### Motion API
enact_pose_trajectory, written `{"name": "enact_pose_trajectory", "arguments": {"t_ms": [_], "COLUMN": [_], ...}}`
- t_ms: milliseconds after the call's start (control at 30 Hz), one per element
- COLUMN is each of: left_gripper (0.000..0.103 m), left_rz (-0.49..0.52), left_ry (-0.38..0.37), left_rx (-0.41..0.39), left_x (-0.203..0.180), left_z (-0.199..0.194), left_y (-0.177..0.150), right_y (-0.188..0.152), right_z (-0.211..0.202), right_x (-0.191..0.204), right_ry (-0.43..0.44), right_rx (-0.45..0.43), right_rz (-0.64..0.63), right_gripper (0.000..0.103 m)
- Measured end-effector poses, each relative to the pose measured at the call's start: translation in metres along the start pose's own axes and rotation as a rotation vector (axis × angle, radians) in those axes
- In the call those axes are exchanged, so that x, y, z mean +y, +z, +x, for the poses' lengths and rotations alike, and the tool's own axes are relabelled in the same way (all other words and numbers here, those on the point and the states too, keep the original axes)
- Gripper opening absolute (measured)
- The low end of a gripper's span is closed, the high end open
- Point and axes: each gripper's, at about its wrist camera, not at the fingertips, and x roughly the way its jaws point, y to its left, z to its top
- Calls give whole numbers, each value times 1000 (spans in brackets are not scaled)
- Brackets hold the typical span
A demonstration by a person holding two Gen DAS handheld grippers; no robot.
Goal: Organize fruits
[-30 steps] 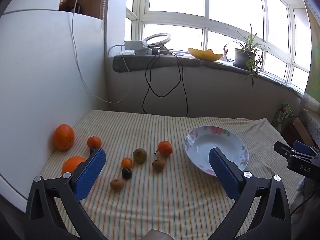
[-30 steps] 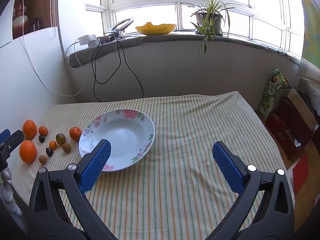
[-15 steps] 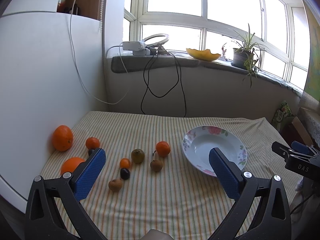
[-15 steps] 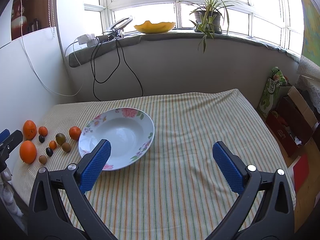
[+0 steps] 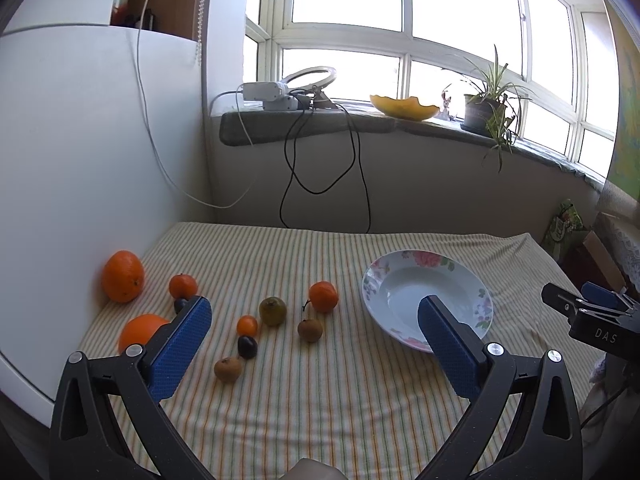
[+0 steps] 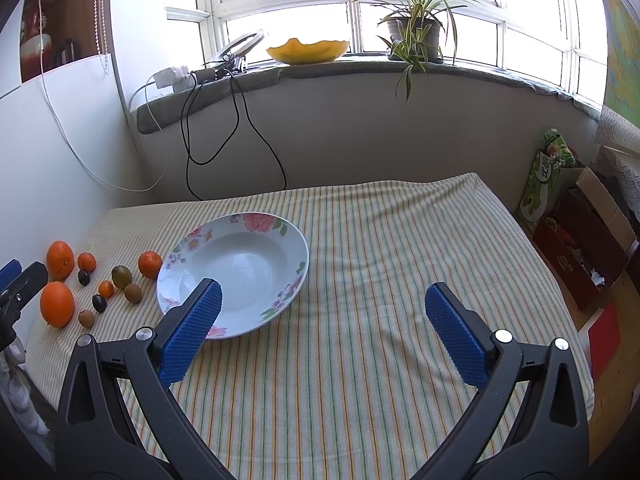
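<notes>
A white floral bowl (image 5: 460,276) (image 6: 296,240) sits empty on a striped tablecloth. Left of it lie loose fruits: two large oranges (image 5: 123,276) (image 6: 57,304), small mandarins (image 5: 323,296) (image 6: 150,264), a green fruit (image 5: 272,311), brown fruits (image 5: 310,329), a dark plum (image 5: 247,346). My left gripper (image 5: 314,342) hangs open above the front of the fruits, holding nothing. My right gripper (image 6: 320,328) is open over the cloth right of the bowl, also holding nothing. Each gripper shows at the edge of the other's view.
A white panel (image 5: 60,160) walls the table's left side. Cables (image 5: 320,160) hang from the windowsill, which carries a yellow dish (image 6: 308,50) and a potted plant (image 6: 416,28). Boxes and a green bag (image 6: 544,176) stand on the floor past the table's right edge.
Both views shift slightly: the fruits and bowl sit a little lower and leftward in the left wrist view. Both grippers stay open and nothing on the table has moved.
</notes>
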Motion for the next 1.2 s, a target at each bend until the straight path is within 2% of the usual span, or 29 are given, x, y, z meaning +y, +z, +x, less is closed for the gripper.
{"name": "enact_pose_trajectory", "arguments": {"t_ms": [1200], "left_gripper": [102], "left_rz": [4], "left_ry": [1], "left_rx": [4], "left_x": [-1], "left_z": [0], "left_y": [-2], "right_y": [-3], "right_z": [1], "right_x": [2], "right_ry": [8], "right_rx": [14], "right_rz": [3], "right_gripper": [103]}}
